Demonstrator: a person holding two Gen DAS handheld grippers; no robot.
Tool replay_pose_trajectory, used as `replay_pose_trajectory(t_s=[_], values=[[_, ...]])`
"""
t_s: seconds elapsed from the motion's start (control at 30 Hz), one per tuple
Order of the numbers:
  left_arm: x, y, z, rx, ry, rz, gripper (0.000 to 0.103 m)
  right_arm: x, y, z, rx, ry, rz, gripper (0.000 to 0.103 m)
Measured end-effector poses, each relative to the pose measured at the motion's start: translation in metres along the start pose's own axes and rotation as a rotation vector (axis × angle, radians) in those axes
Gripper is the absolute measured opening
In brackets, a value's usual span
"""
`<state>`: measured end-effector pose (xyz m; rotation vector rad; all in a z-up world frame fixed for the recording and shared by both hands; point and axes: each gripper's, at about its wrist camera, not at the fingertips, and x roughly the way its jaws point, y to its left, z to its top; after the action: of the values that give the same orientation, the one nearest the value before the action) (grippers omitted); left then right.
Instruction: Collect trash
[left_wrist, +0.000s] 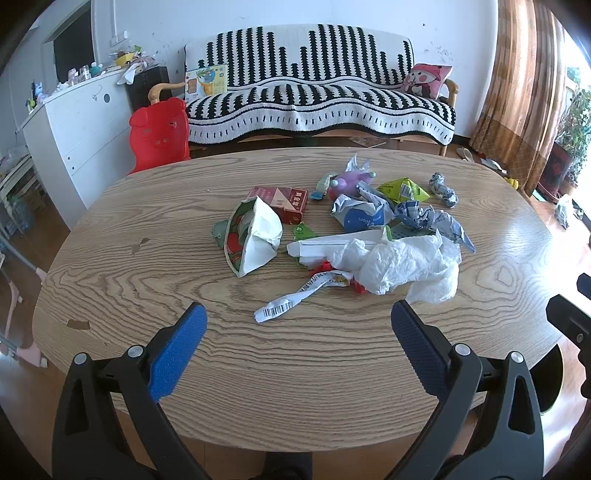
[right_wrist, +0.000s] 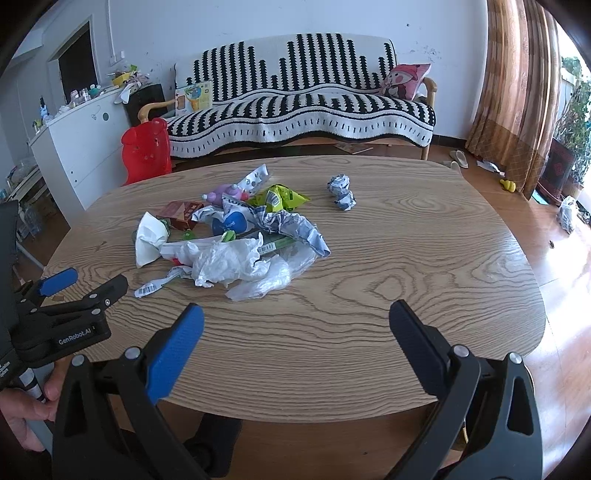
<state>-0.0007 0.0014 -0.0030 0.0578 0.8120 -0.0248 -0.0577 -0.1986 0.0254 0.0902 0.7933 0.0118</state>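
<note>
Behind your wooden bench stands a striped sofa; your left gripper and right gripper hover near the trash pile, jaws apart and empty.

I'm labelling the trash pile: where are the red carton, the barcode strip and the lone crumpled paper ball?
red carton (left_wrist: 282, 201), left wrist view, on its top face.
barcode strip (left_wrist: 275, 311), left wrist view, on the barcode end.
crumpled paper ball (right_wrist: 341, 192), right wrist view, on its middle.
</note>
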Motion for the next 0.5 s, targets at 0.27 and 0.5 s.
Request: replay_pose_trajectory(t_s=[0.27, 0.5], values=[[0.0, 0.0, 0.0, -0.001, 0.001, -0.001, 0.097, -0.002, 0.007, -0.001, -0.006, 0.0, 0.006, 0.097], [0.0, 0.0, 0.0, 0.0, 0.001, 0.0, 0.097, -0.004, 0.011, -0.001, -0.008, 0.0, 0.011, 0.097]])
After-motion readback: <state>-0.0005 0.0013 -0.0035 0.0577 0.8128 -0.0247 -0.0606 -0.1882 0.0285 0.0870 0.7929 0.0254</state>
